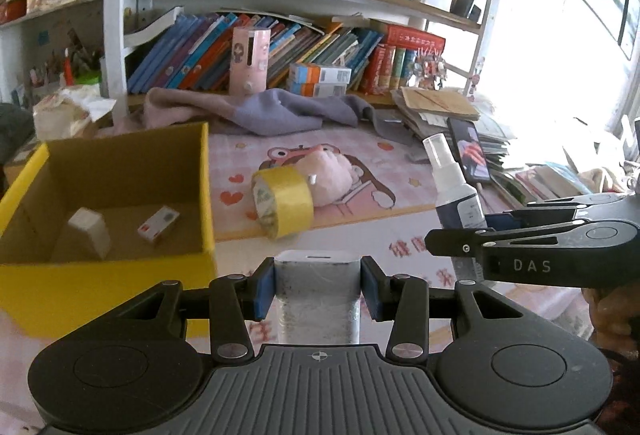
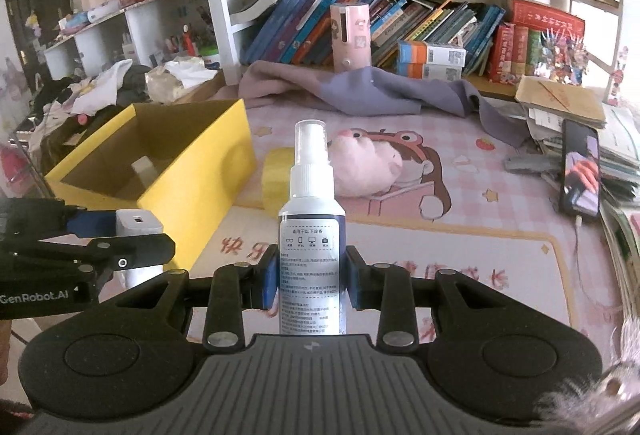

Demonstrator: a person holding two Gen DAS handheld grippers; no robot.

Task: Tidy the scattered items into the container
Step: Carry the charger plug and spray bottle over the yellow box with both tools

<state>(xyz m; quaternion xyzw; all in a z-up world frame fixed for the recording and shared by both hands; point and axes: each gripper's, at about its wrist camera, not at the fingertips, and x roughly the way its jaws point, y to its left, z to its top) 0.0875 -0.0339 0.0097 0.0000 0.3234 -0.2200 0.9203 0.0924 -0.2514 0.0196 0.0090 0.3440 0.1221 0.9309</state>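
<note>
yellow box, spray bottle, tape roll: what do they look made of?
Yellow box: corrugated cardboard, matte yellow outside, raw brown inside.
Spray bottle: likely plastic, smooth white body with a printed label and a clear cap.
Tape roll: glossy yellow plastic-film tape, apparently on a printed card core.

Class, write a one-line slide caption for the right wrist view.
Right tongs grip a white spray bottle above the pink desk mat, yellow box ahead.
</note>
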